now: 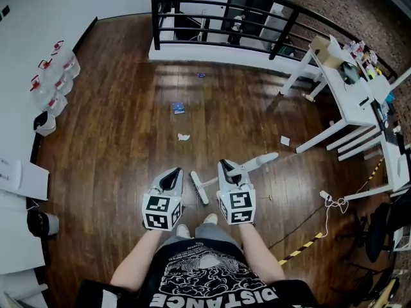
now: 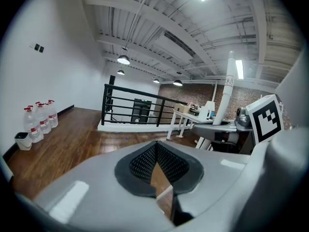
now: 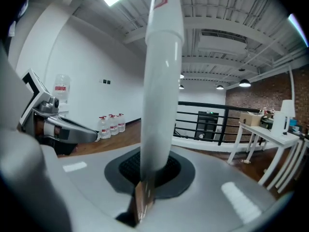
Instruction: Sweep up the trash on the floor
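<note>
My right gripper [image 1: 225, 166] is shut on the white broom handle [image 1: 257, 163], which rises between its jaws in the right gripper view [image 3: 161, 81]. The white broom head [image 1: 199, 188] rests on the wooden floor just ahead of my feet, between the two grippers. My left gripper [image 1: 174, 172] hangs beside it, shut and holding nothing, its pads [image 2: 145, 161] pressed together. Trash lies farther out on the floor: a crumpled white scrap [image 1: 183, 136], a blue packet [image 1: 178, 108], a white piece [image 1: 285, 140] and a tiny blue bit [image 1: 201, 75].
Water bottles [image 1: 56, 79] and a small white bin [image 1: 45, 122] line the left wall. A black railing [image 1: 218, 11] closes the far side. White tables [image 1: 350, 88] stand at the right, with a power strip and cable [image 1: 329, 199], striped tape [image 1: 298, 249] and a black chair [image 1: 379, 230].
</note>
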